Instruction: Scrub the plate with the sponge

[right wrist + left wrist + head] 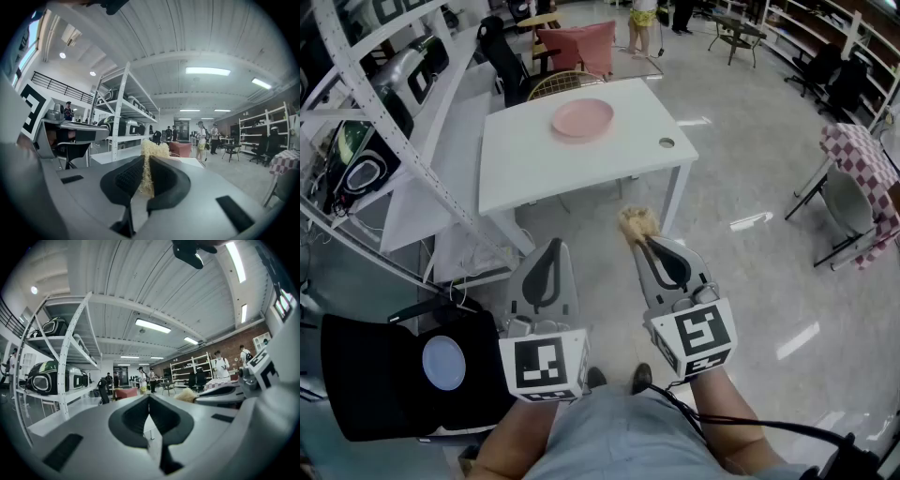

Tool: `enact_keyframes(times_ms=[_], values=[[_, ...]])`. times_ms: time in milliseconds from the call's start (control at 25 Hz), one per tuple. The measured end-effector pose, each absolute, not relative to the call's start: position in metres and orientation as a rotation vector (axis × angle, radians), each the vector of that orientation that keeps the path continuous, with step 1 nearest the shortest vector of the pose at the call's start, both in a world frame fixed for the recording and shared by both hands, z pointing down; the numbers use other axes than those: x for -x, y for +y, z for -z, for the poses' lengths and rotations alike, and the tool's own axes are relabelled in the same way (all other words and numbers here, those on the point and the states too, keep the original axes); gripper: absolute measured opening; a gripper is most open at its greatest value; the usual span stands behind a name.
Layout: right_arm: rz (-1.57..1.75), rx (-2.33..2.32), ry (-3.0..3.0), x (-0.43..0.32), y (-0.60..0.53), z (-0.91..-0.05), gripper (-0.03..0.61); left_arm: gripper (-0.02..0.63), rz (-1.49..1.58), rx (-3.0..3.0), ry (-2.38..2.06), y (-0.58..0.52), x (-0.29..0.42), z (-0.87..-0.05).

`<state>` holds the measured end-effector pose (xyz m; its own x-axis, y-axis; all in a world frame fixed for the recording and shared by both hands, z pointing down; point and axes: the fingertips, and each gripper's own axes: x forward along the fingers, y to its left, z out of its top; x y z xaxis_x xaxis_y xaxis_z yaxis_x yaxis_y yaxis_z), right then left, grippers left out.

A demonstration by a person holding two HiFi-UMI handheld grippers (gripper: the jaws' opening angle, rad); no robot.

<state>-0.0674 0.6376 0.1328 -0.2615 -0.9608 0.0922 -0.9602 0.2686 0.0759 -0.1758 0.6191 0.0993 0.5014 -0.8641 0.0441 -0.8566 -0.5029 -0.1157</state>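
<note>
Shelf rack (389, 112): at 10 o'clock in the head view, loaded with dark cases.
Left gripper (551, 248): jaws pressed together with nothing between them, tip pointing to 12 o'clock.
Plate (582, 118): pink, lying alone on the white table (619, 155), at 12 o'clock from both grippers and well apart from them.
Right gripper (639, 240): clamped on the sponge (637, 223), a straw-coloured fibrous wad that sticks out past the tip toward 12 o'clock.
Step in hand: probably carrying the sponge over to the plate, with scrubbing not yet begun.
Doing it well: hold the clamp firm and press the wad flat into the plate's hollow. The plate may slide, so steady its 9 o'clock rim with the free gripper.
Writing: only black-and-white square patterns on the marker cubes (546, 364). No brand or word is legible.
</note>
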Motion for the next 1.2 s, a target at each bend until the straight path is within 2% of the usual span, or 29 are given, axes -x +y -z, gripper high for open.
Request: enact_keyframes(times_ms=[800,1200], values=[[-0.042,-1.759,-2.507,-0.004,0.642,-0.136,0.040,0.014,0.183,2.576,1.568,0.628,0.108,-0.104],[-0.133,-1.737,-2.506,-0.020,0.594,-0.161,0.040,0.015,0.252,2.600,1.608,0.577,0.096,-0.129]])
